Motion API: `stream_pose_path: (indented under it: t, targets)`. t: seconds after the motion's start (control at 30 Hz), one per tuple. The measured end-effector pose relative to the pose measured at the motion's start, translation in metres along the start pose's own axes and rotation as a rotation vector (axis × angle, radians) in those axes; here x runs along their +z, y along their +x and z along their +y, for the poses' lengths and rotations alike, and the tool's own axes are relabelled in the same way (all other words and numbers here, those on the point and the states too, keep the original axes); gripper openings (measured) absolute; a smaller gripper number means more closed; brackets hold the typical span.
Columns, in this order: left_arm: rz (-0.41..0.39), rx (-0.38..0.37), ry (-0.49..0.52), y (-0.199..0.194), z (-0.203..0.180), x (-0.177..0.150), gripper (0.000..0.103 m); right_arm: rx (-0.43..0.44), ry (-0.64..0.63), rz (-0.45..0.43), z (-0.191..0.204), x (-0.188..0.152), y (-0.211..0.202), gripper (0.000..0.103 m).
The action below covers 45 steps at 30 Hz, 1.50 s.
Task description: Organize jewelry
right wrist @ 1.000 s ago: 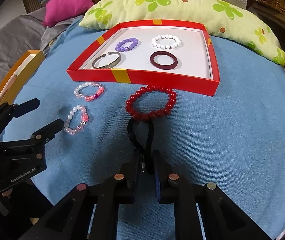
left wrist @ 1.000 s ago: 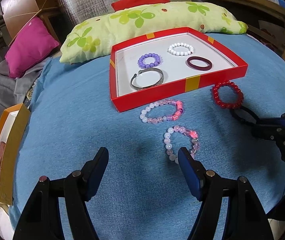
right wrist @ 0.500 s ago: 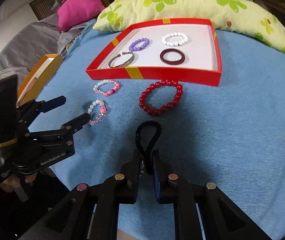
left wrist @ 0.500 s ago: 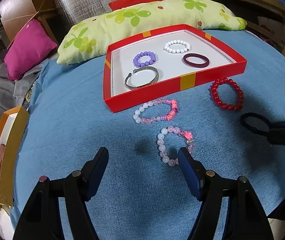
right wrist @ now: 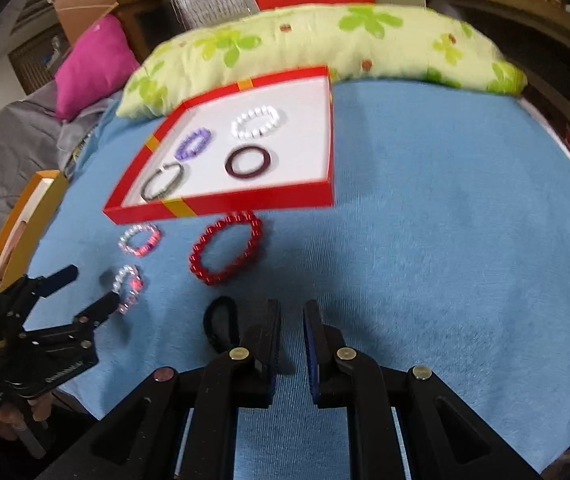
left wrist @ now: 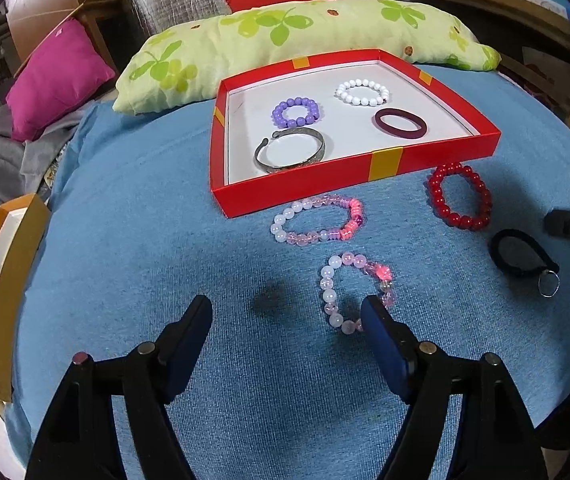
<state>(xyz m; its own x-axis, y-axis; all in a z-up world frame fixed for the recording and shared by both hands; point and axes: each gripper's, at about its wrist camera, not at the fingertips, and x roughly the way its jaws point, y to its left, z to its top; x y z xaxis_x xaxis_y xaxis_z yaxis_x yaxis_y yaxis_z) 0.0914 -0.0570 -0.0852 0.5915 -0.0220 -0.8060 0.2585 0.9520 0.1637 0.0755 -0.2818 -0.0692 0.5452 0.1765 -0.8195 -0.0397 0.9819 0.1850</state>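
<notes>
A red tray (left wrist: 435,156) (right wrist: 221,204) holds a purple bead bracelet (left wrist: 296,112), a white bead bracelet (left wrist: 361,93), a dark red bangle (left wrist: 400,123) and a silver cuff (left wrist: 290,155). On the blue cloth lie two pink bead bracelets (left wrist: 317,220) (left wrist: 355,292), a red bead bracelet (left wrist: 459,197) (right wrist: 227,253) and a black cord loop with a metal ring (left wrist: 523,258) (right wrist: 221,326). My left gripper (left wrist: 287,320) is open, its right finger at the nearer pink bracelet. My right gripper (right wrist: 292,320) is slightly open and empty, just right of the black loop.
A green flowered pillow (left wrist: 285,40) lies behind the tray, with a magenta cushion (left wrist: 57,76) to the left. An orange box (left wrist: 1,288) sits at the cloth's left edge. A wooden frame (left wrist: 545,32) runs along the back right.
My right gripper has let go of the black cord loop, which now lies on the cloth, and has shifted right. The left gripper has stayed open near the pink bracelet.
</notes>
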Motion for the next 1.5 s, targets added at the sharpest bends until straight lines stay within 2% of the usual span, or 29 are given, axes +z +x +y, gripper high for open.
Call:
stream_pose_path:
  t: [0.1, 0.17, 0.27, 0.33, 0.43, 0.57, 0.67, 0.8, 0.87, 0.9, 0.93, 1.0, 1.03, 1.13, 1.23, 1.4, 1.47, 1.5]
  targets:
    - [0.007, -0.022, -0.011, 0.001, 0.001, 0.0, 0.078, 0.007, 0.0, 0.043, 0.004, -0.002, 0.008, 0.013]
    - [0.01, -0.032, -0.019, 0.002, 0.002, 0.001, 0.078, 0.045, 0.013, 0.033, 0.004, 0.001, 0.004, 0.013]
    - [0.016, -0.063, -0.035, 0.004, 0.004, 0.002, 0.078, 0.069, 0.013, 0.004, 0.004, 0.002, -0.001, 0.025]
    - [0.022, -0.09, -0.045, 0.005, 0.003, 0.002, 0.079, 0.083, 0.01, 0.007, 0.006, 0.001, -0.001, 0.037]
    - [0.022, -0.11, -0.047, 0.006, 0.001, 0.004, 0.079, 0.09, -0.017, 0.017, 0.013, -0.001, 0.0, 0.043]
    - [0.032, -0.136, -0.046, 0.011, -0.002, 0.005, 0.079, 0.106, -0.079, 0.028, 0.025, -0.006, 0.002, 0.045]
    - [0.053, -0.154, -0.054, 0.018, -0.003, 0.004, 0.079, 0.098, -0.133, 0.051, 0.034, -0.011, 0.006, 0.056]
    - [0.04, -0.173, -0.051, 0.017, -0.004, 0.003, 0.079, 0.076, -0.182, 0.081, 0.042, -0.019, 0.016, 0.056]
    - [0.036, -0.185, -0.052, 0.016, -0.004, 0.002, 0.079, 0.045, -0.192, 0.099, 0.044, -0.023, 0.023, 0.055]
    - [0.033, -0.193, -0.053, 0.015, -0.003, 0.001, 0.079, 0.03, -0.2, 0.098, 0.045, -0.024, 0.025, 0.046]
    - [0.032, -0.202, -0.055, 0.015, -0.003, 0.001, 0.079, 0.001, -0.218, 0.084, 0.047, -0.025, 0.025, 0.03]
    - [0.027, -0.219, -0.064, 0.013, 0.001, 0.0, 0.076, -0.024, -0.229, 0.074, 0.046, -0.024, 0.025, 0.017]
    - [0.025, -0.224, -0.068, 0.013, 0.002, -0.001, 0.069, -0.024, -0.211, 0.073, 0.043, -0.023, 0.024, 0.012]
    - [0.02, -0.239, -0.067, 0.011, 0.005, -0.001, 0.05, -0.036, -0.153, 0.068, 0.03, -0.019, 0.022, 0.01]
    - [0.014, -0.249, -0.058, 0.009, 0.006, -0.003, 0.044, -0.039, -0.082, 0.061, 0.015, -0.012, 0.021, 0.01]
    - [0.022, -0.262, -0.081, 0.01, 0.008, -0.001, 0.044, -0.046, 0.013, 0.057, -0.002, -0.005, 0.019, 0.01]
    - [0.032, -0.269, -0.09, 0.011, 0.008, 0.0, 0.051, -0.049, 0.018, 0.06, -0.002, -0.004, 0.019, 0.01]
    - [0.036, -0.27, -0.092, 0.012, 0.007, 0.0, 0.061, -0.052, 0.017, 0.06, -0.001, -0.004, 0.019, 0.01]
